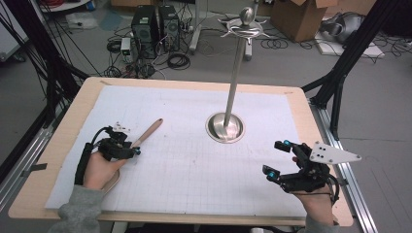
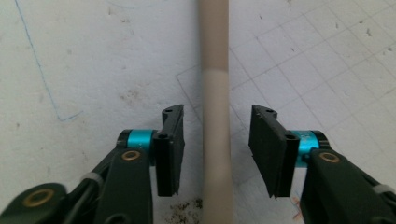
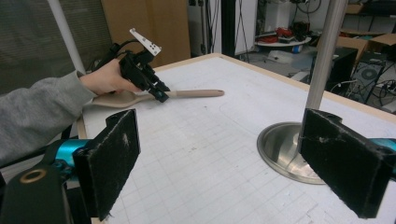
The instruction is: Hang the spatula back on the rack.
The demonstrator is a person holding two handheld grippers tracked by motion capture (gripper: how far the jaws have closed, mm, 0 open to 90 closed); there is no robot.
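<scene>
Left claw (image 2: 215, 149) open astride unmarked wooden spoon (image 2: 215, 93) handle.

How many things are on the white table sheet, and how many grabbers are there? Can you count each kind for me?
Spoons: 1, the wooden spoon
Metal stands: 1, the tall stand
Grabbers: 2, the left gripper and the right gripper
Total: 4

The left claw (image 2: 215, 154) stood open over the gridded paper (image 2: 327, 70). A tan handle (image 2: 215, 116) ran between its jaws, touching neither.
</scene>
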